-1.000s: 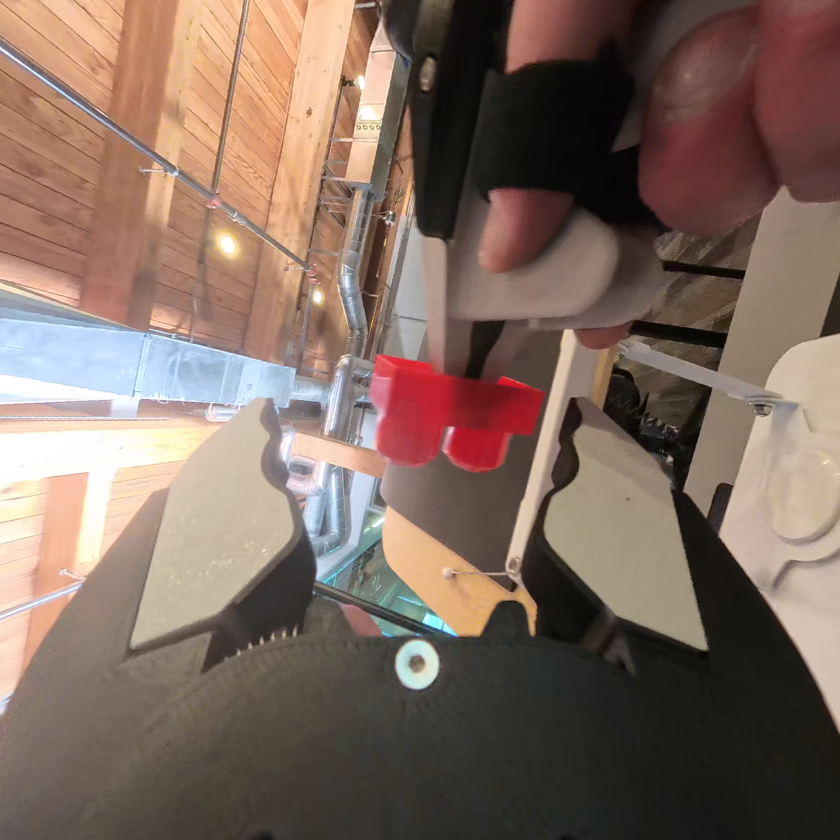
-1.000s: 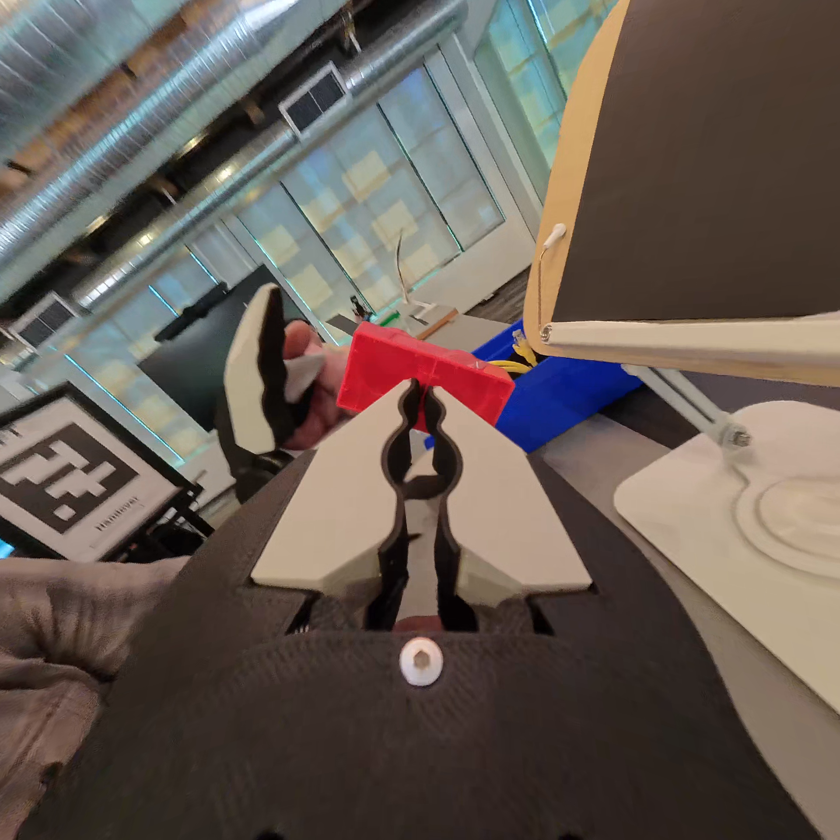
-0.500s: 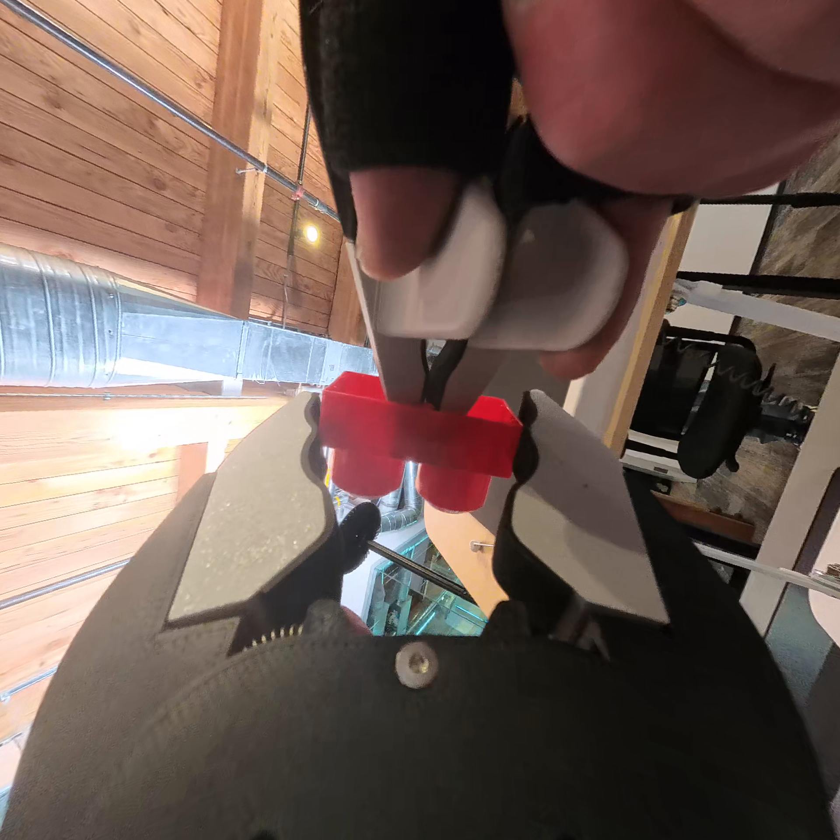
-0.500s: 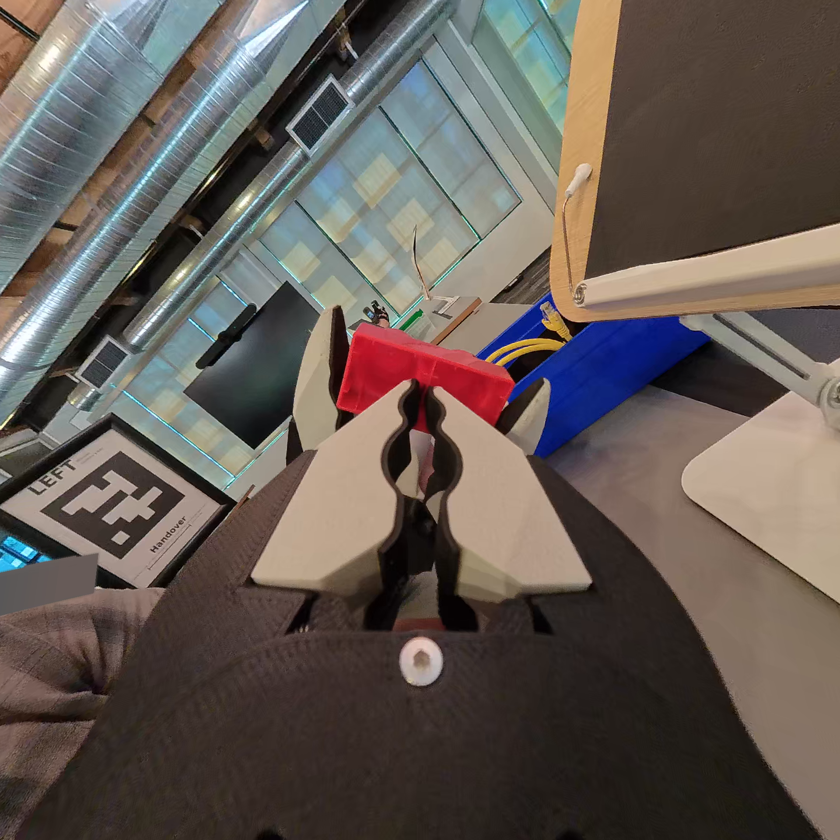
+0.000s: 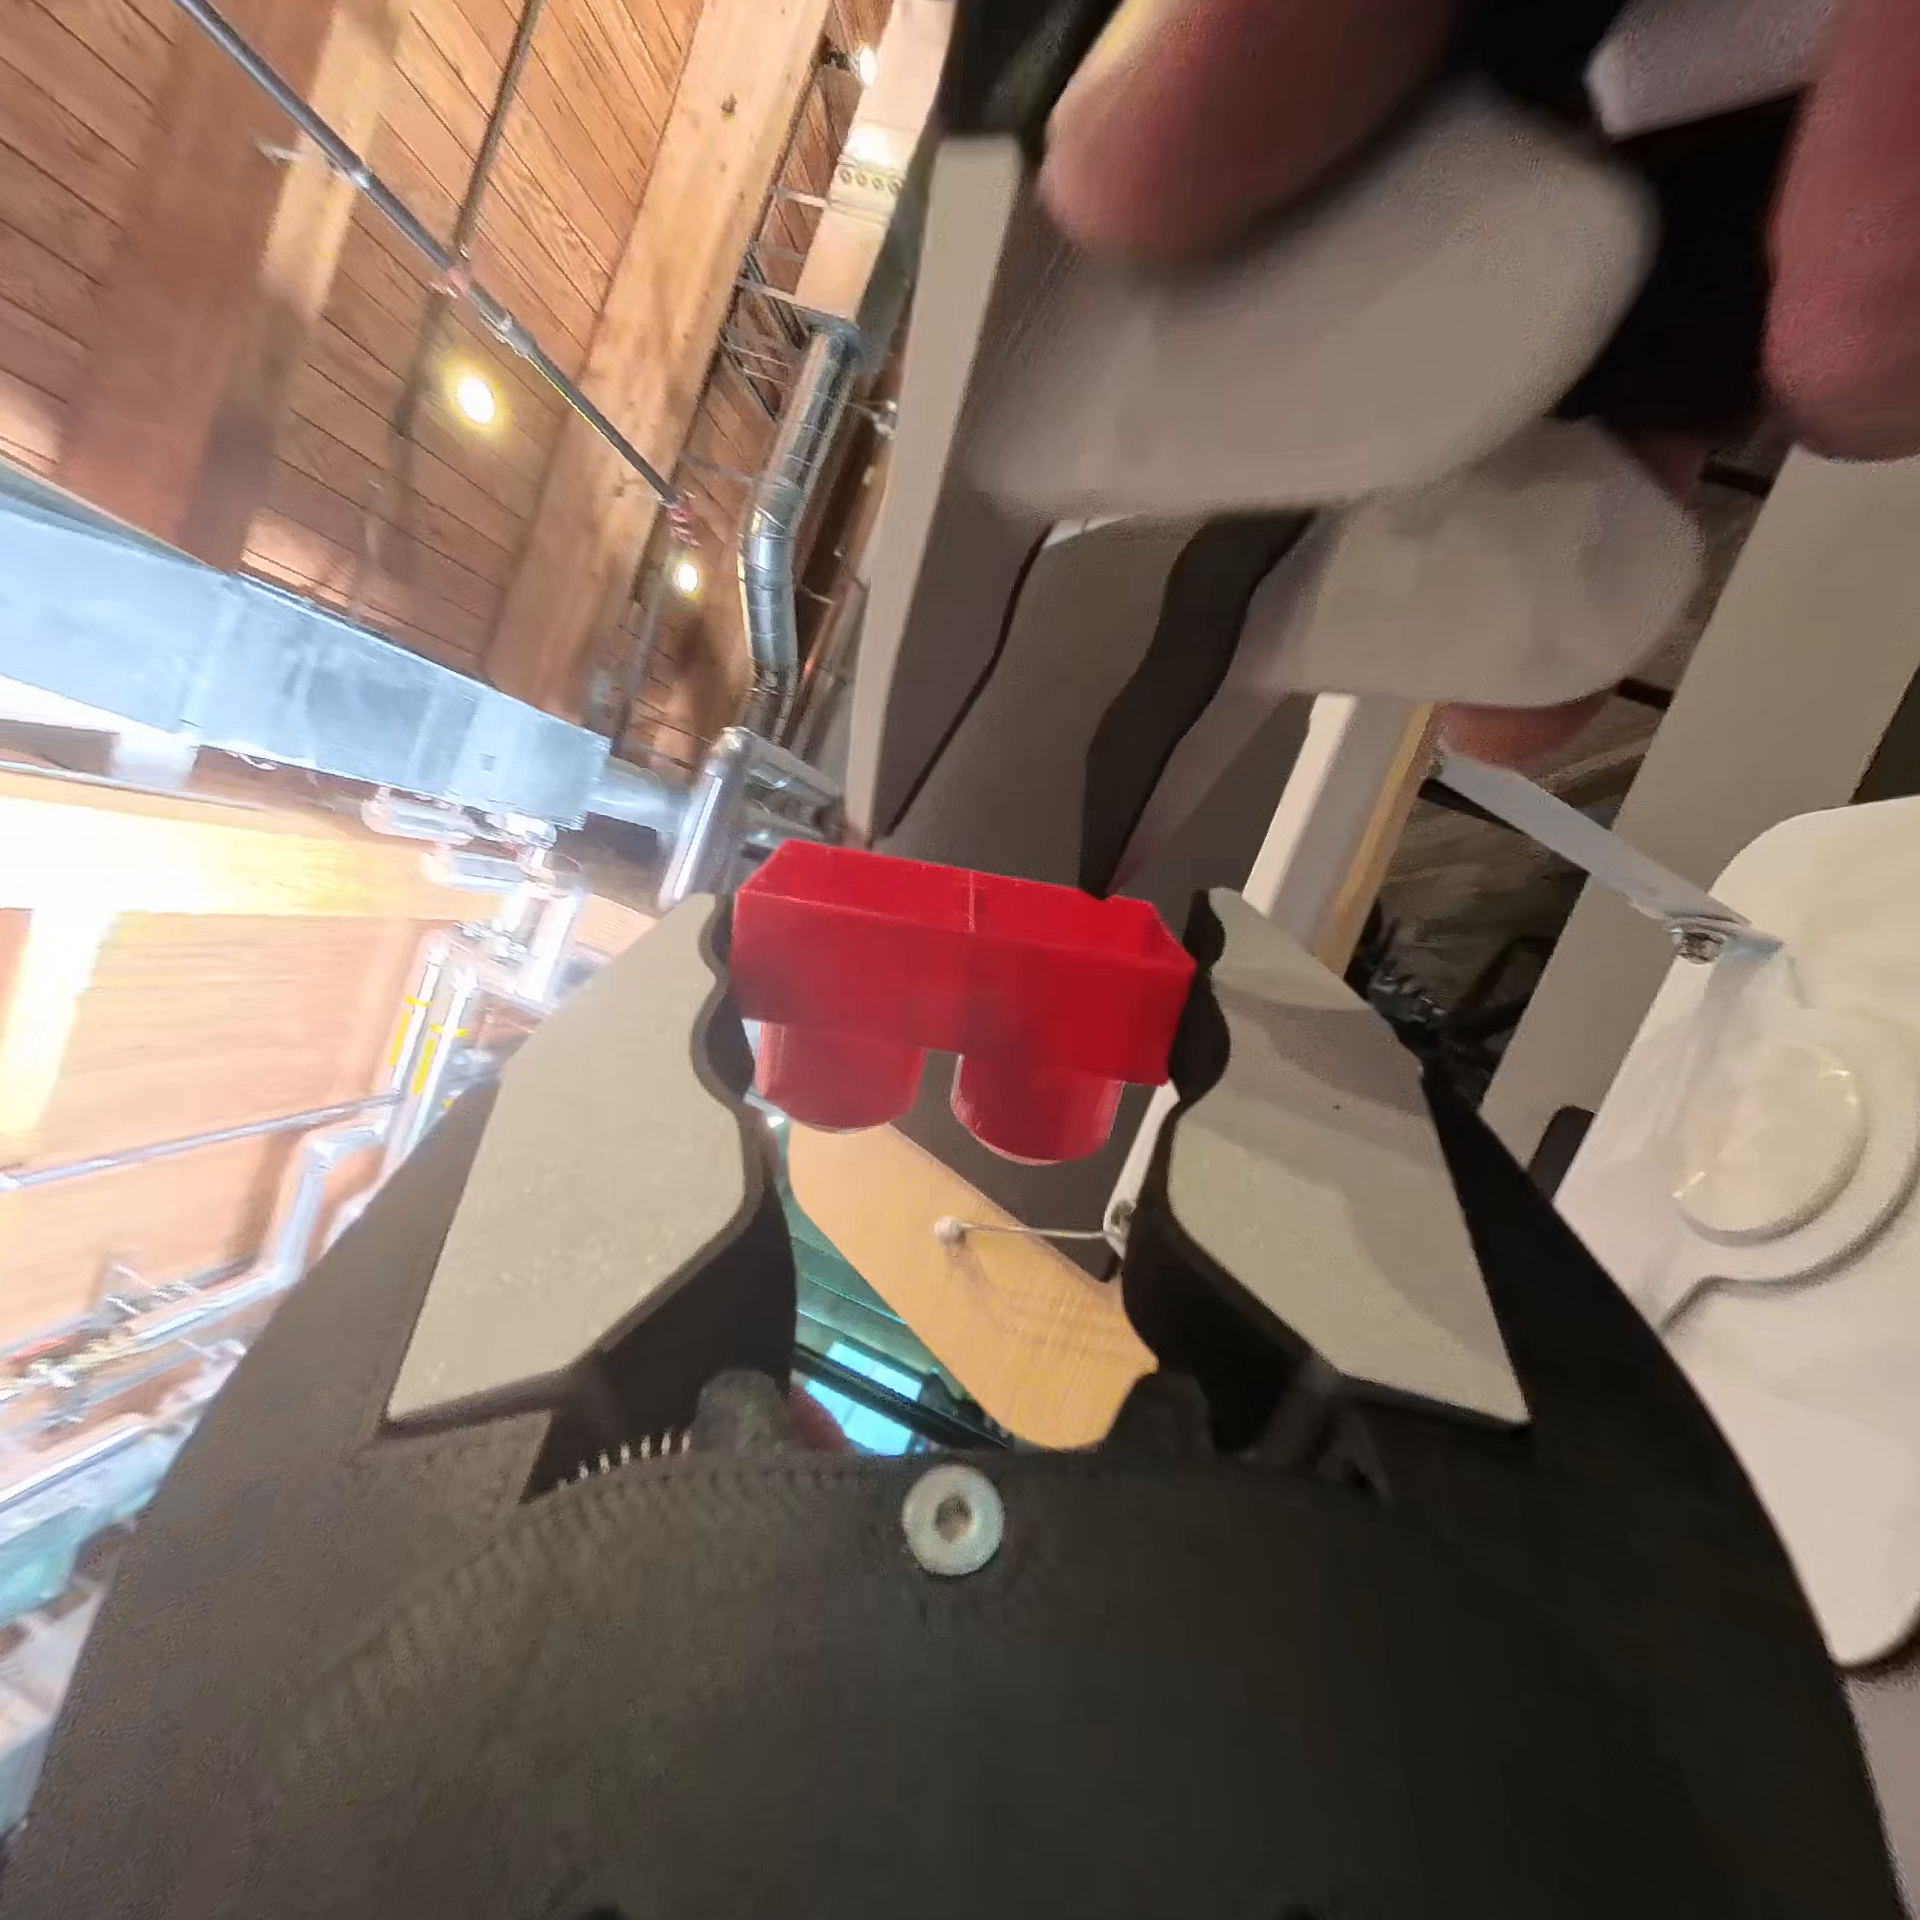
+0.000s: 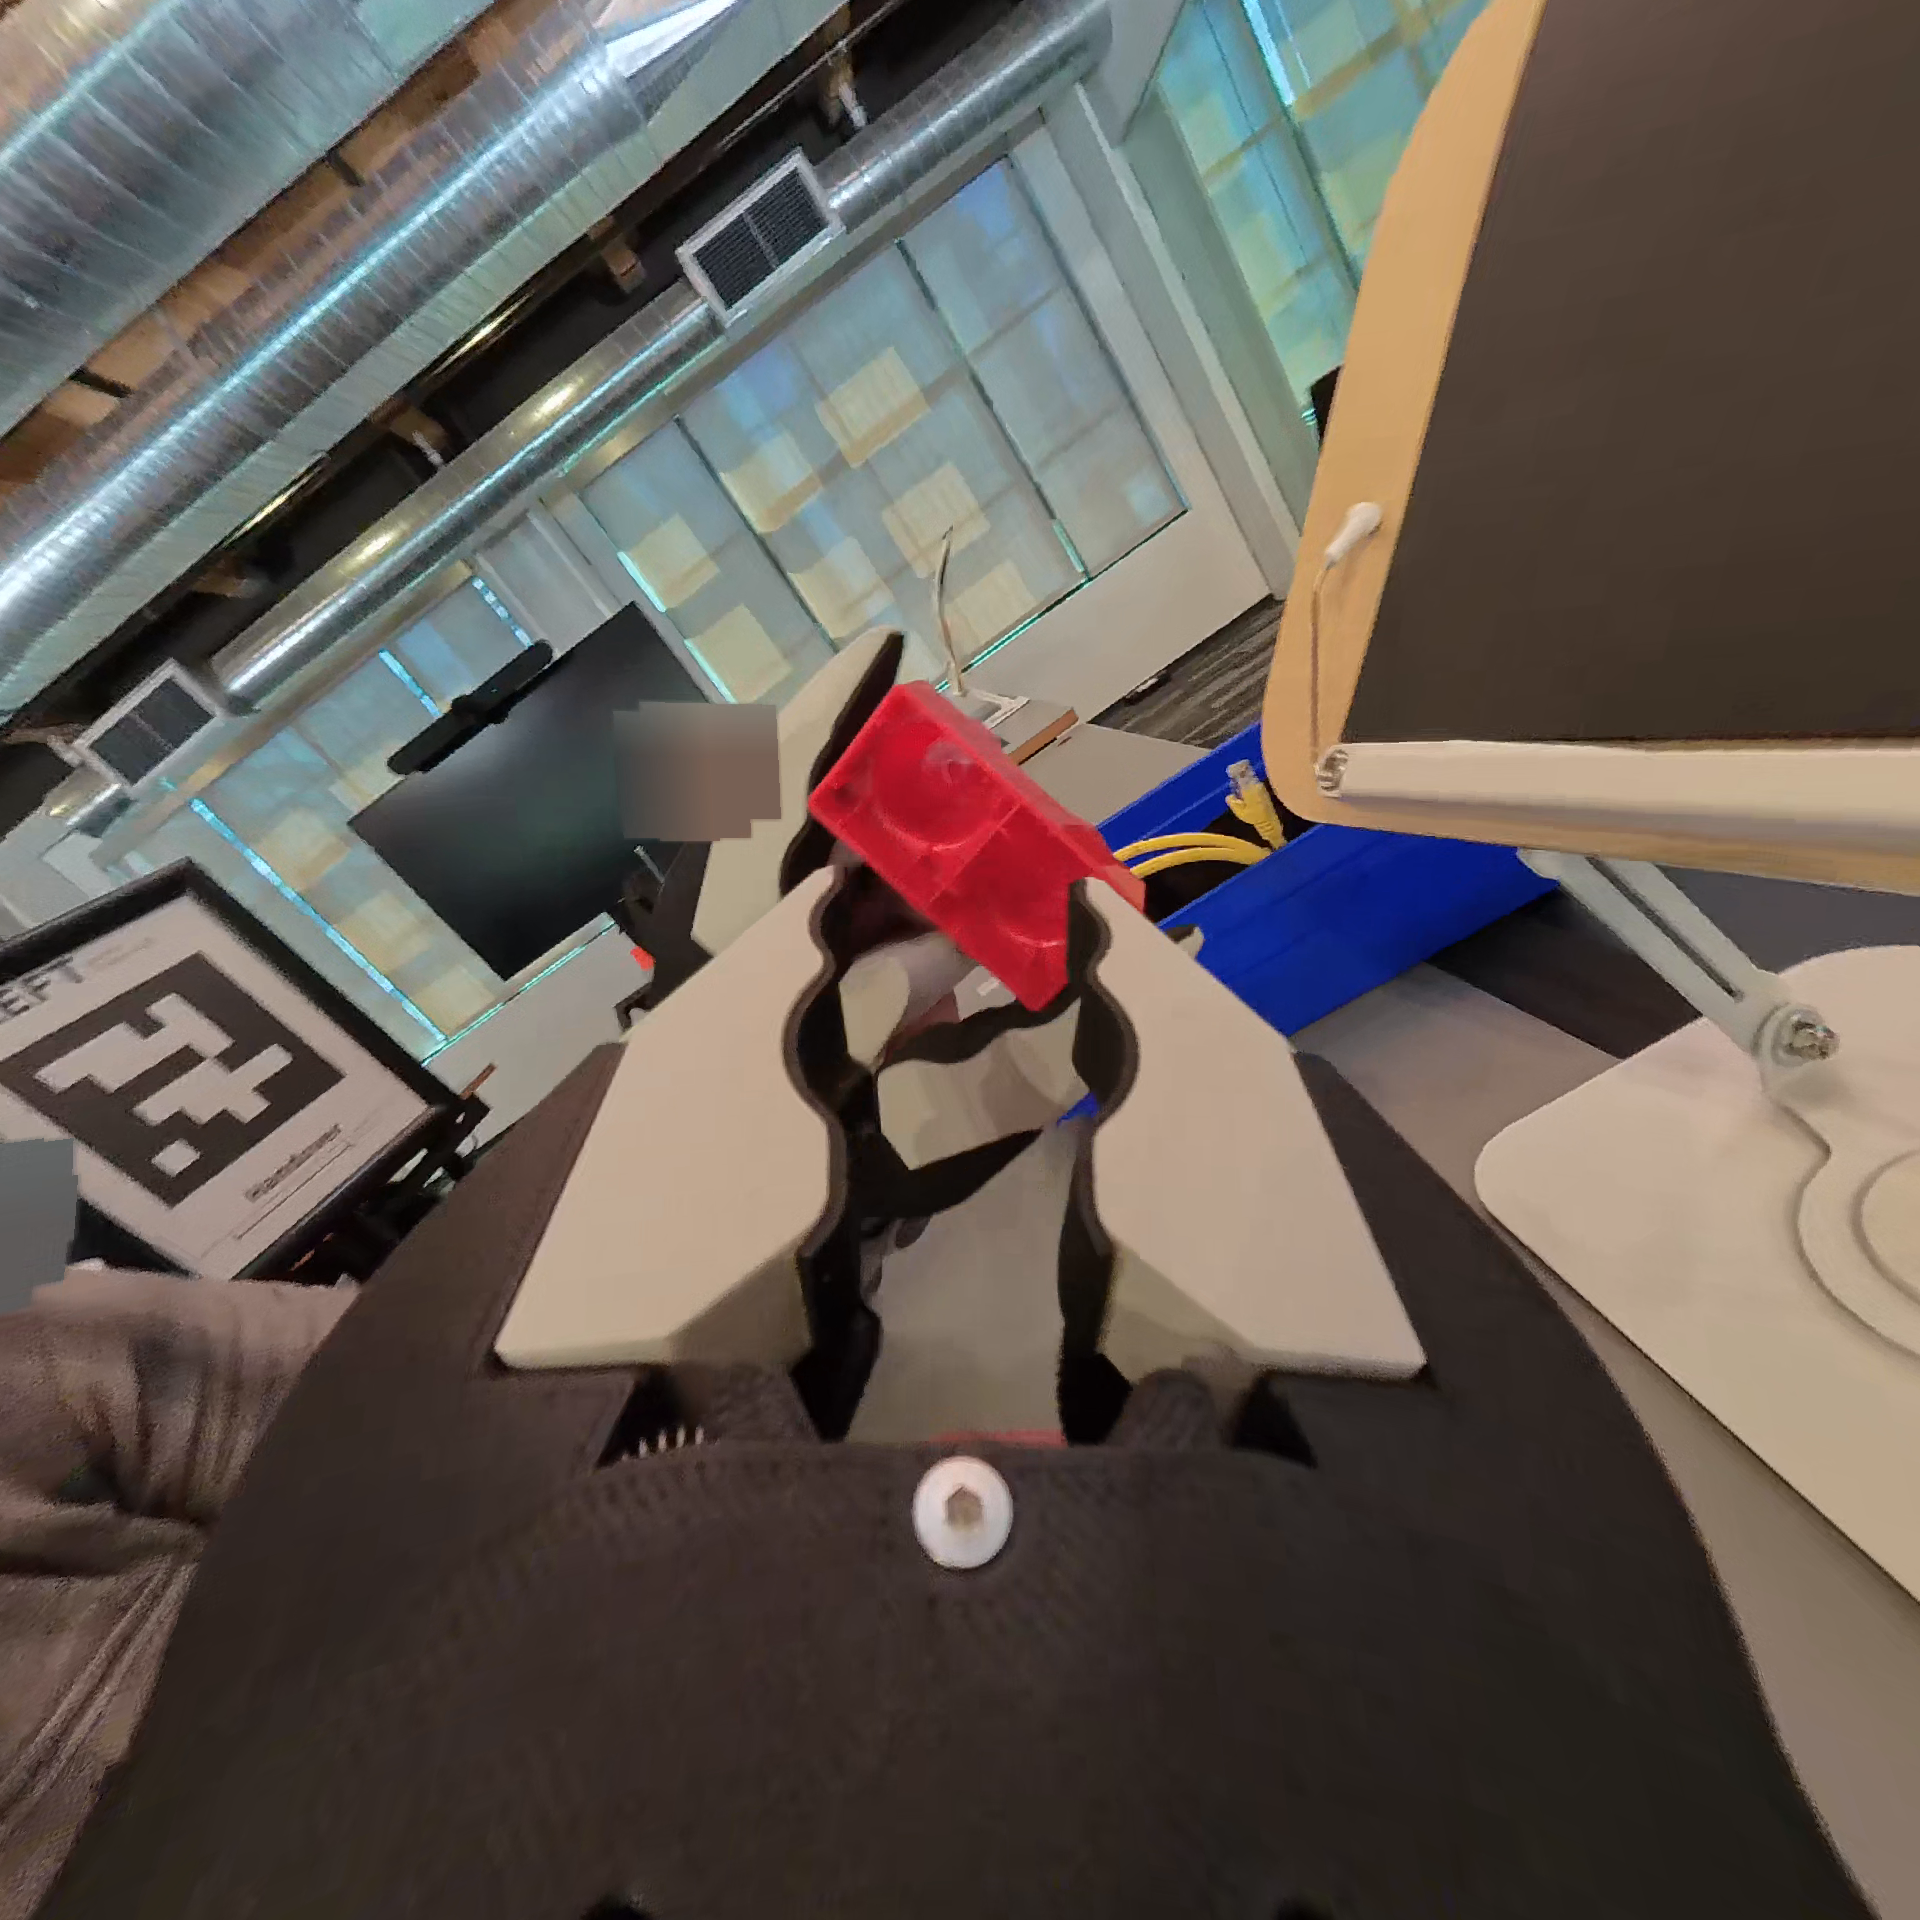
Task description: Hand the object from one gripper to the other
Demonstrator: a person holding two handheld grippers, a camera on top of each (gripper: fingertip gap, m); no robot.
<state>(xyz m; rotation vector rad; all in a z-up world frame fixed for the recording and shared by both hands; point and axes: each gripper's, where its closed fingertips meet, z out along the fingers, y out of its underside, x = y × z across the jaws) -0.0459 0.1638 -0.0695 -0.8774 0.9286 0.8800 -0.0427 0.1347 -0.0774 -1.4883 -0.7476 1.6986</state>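
Note:
A red two-stud brick sits crosswise between the pads of my left gripper. Both pads press on its two ends, so the left gripper is shut on it. My right gripper hangs just above the brick in the left wrist view with its fingers apart, held by a person's hand. In the right wrist view my right gripper is open. The brick lies tilted just beyond its fingertips, gripped by the left gripper's fingers.
A white stand base lies on the grey table at the right. A blue bin with yellow cables stands behind it. A dark board with a wooden edge hangs above. A framed marker card and a sleeve are at the left.
My left gripper closed on the brick's two ends. My right gripper, which pinched the brick's wall, opened, let go of it and drew back a little.

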